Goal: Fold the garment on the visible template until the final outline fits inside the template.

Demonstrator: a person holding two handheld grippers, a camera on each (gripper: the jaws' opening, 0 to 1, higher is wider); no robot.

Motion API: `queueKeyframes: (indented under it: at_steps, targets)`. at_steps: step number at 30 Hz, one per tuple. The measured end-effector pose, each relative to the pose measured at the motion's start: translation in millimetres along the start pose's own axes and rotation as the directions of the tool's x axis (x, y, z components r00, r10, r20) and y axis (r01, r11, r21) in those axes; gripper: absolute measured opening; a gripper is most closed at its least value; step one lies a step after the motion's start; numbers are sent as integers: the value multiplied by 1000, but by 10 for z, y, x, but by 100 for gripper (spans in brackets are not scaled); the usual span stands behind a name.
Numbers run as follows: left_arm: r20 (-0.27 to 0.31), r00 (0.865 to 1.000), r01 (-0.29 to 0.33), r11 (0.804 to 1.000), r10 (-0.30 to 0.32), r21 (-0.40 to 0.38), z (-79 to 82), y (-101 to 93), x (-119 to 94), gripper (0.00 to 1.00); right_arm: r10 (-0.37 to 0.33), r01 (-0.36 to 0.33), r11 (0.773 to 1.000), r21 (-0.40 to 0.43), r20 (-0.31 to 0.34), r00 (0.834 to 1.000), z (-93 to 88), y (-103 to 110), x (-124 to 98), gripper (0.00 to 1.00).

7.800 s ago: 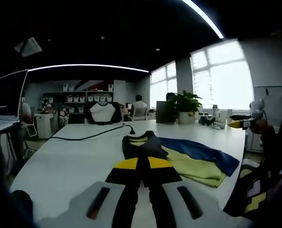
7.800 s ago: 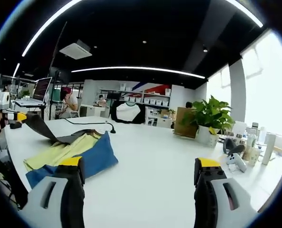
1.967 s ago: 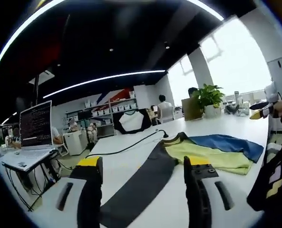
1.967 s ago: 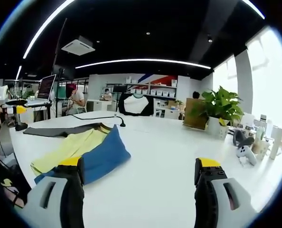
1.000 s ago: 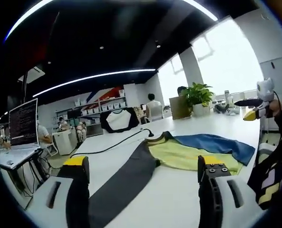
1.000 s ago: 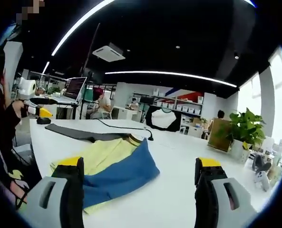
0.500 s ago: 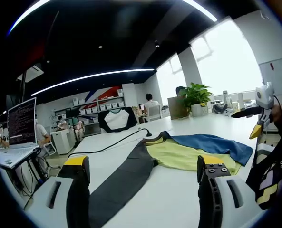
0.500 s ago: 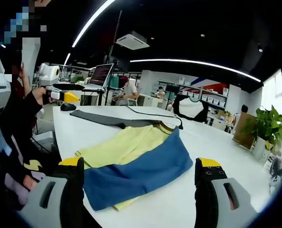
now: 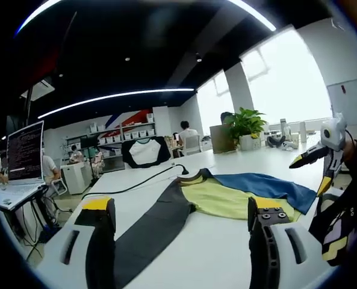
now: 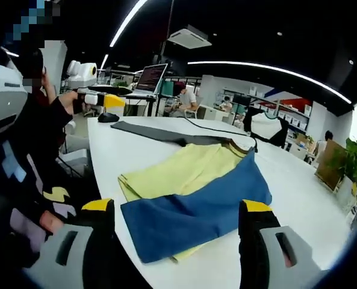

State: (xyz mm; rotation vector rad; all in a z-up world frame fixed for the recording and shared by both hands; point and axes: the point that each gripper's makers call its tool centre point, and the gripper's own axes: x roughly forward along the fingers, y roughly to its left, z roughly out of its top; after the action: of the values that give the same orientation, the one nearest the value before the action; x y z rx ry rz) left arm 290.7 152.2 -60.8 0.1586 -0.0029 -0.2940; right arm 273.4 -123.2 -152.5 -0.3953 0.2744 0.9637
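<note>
The left gripper point(image 9: 181, 220) was held wide open with nothing between its jaws, low over the near edge of a white table point(image 9: 226, 253). Ahead of it lay the garment point(image 9: 226, 195), partly folded: a yellow panel with a blue panel laid over its far right part, and a long dark grey sleeve point(image 9: 151, 232) running from the collar back toward the gap between the jaws, closer to the left jaw. A black cable point(image 9: 139, 183) crossed the table beyond the sleeve, and a potted plant point(image 9: 245, 125) stood at the far right end. The right gripper point(image 9: 319, 159) entered from the right of the left gripper view, off the table's edge beside the blue panel; its jaws there looked spread. In the right gripper view, the right gripper point(image 10: 175, 220) was likewise wide open and empty, with the garment point(image 10: 193, 189) directly ahead, the blue panel nearest, reaching the gap between the jaws, the yellow panel beyond and to the left. The sleeve point(image 10: 160, 133) stretched away to the far left toward the left gripper point(image 10: 103, 99), held in a hand above the table corner near a laptop point(image 10: 149, 79). No template outline could be made out on the table.
</note>
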Motion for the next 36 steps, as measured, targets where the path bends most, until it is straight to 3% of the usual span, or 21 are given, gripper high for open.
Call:
queueKeyframes:
  at_steps: [5, 11, 20, 26, 36]
  targets:
    - [-22, 1000, -9, 1000, 8, -6, -48, 14, 17, 95, 66, -63, 997, 43, -62, 996, -128, 129, 65, 77]
    - [-24, 1000, -5, 1000, 5, -9, -61, 13, 25, 94, 118, -112, 991, 68, -86, 989, -195, 224, 104, 59]
    - [-27, 1000, -2, 1000, 2, -17, -75, 14, 34, 92, 106, -95, 992, 81, -134, 985, -339, 182, 161, 52]
    - [-25, 1000, -6, 1000, 5, -26, -73, 22, 23, 91, 98, -86, 991, 99, -126, 987, -273, 197, 136, 47]
    - [-5, 1000, -15, 1000, 15, -25, -10, 27, -19, 87, 83, -67, 985, 158, -94, 992, -258, 100, 85, 26]
